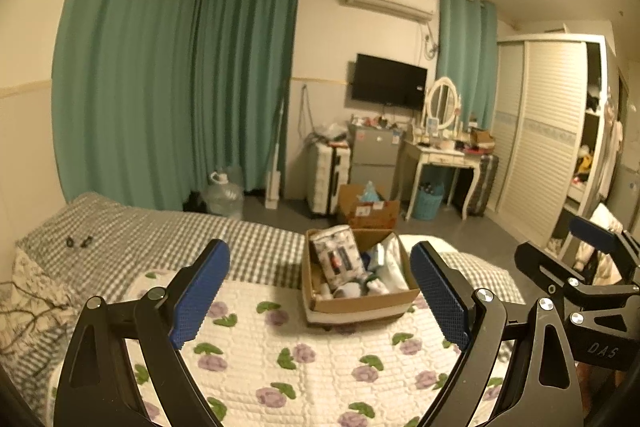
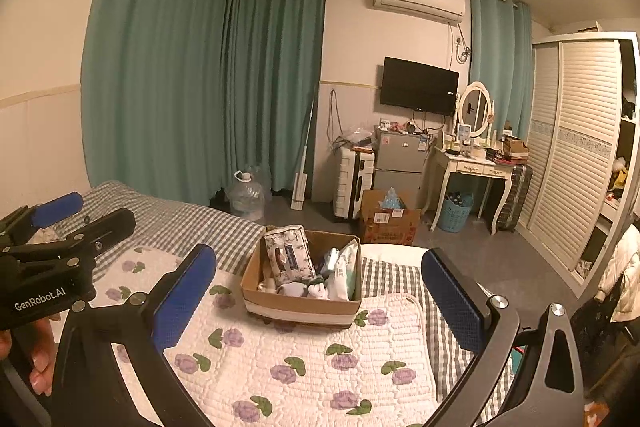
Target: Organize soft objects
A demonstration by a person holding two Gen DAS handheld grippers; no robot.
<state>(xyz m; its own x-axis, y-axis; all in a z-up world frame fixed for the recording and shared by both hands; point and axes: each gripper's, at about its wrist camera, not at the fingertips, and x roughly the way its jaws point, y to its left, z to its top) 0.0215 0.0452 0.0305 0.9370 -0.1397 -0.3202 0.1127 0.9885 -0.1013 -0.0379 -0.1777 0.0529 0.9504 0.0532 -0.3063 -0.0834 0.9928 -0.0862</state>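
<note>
A cardboard box [image 1: 362, 303] [image 2: 296, 301] sits on the white quilt with purple flowers [image 1: 312, 359] [image 2: 304, 367] near the bed's foot. It holds a floral pouch [image 1: 338, 257] [image 2: 287, 257], white packets [image 1: 390, 263] [image 2: 344, 271] and rolled socks [image 2: 316, 289]. My left gripper [image 1: 320, 299] is open and empty, held above the quilt short of the box. My right gripper [image 2: 320, 295] is open and empty, also short of the box. Each gripper shows at the edge of the other's view.
The bed has a grey checked sheet [image 1: 160, 235] [image 2: 192, 227]. On the floor beyond stand another cardboard box [image 1: 368, 209] [image 2: 390, 221], a water jug [image 2: 246, 197], a suitcase, a small fridge, a dressing table [image 2: 476, 167] and a wardrobe [image 2: 576, 147].
</note>
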